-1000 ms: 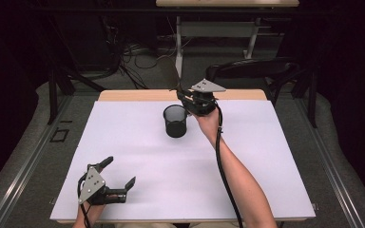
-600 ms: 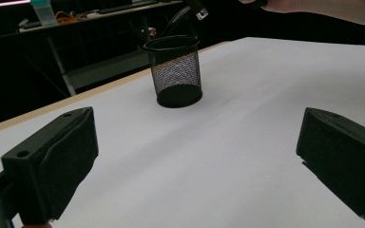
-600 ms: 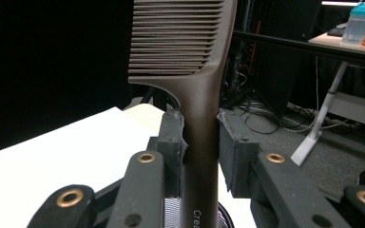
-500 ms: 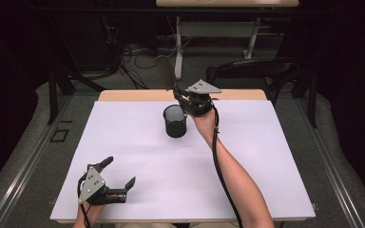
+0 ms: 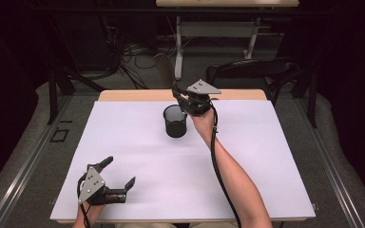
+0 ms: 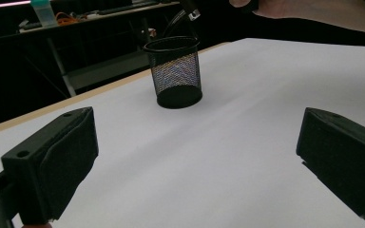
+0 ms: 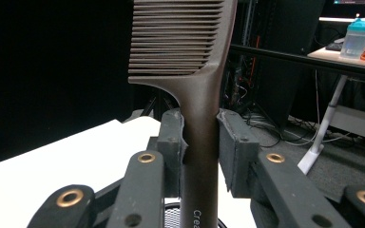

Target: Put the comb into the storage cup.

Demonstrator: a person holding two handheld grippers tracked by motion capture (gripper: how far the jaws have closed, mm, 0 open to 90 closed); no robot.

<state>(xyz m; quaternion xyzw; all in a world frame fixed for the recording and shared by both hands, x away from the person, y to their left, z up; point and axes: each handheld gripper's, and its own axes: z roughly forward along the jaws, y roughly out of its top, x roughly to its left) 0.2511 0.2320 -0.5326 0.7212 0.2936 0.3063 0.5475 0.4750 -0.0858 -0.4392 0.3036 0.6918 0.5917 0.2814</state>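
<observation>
Dark racks and cables ring the white table (image 5: 138, 156), where I'm working toward its far edge. My mesh cup (image 5: 175, 121) stands upright there, a little in from that edge, near its middle. To seat the comb (image 7: 190, 71) well, I'd keep its handle plumb over the cup's mouth and lower it slowly before letting go. My right gripper (image 7: 200, 137) is clamped on the comb's handle, seemingly just above the rim. My left gripper (image 5: 116, 178) rests near the front left corner, jaws wide apart, holding nothing.
</observation>
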